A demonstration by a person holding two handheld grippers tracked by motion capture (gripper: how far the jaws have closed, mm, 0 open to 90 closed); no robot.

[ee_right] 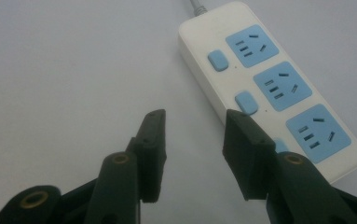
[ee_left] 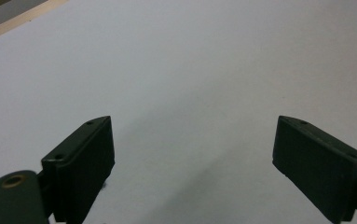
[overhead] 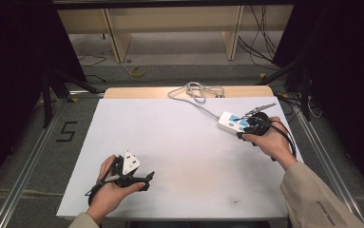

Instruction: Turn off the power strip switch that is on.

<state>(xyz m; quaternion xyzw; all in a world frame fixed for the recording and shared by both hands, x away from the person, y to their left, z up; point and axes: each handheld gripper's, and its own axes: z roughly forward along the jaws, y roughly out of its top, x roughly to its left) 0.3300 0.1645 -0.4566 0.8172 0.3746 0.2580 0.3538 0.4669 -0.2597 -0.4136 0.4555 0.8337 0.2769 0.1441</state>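
At the tabletop's [overhead: 179,156] far right, the white power strip with blue sockets [ee_right: 278,88] lies flat — your right gripper [ee_right: 195,140] sits beside its edge, jaws apart, nothing between, likely lining up a grab. Left gripper [ee_left: 192,149] idles wide open — parked.

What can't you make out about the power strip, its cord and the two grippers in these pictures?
- Power strip: in the high view the right gripper and hand cover its near end; in the right gripper view one jaw overlaps a blue switch.
- Cord: its plug is too small and tangled to pick out in the high view.
- Left gripper: its jaws are small and dark in the high view.
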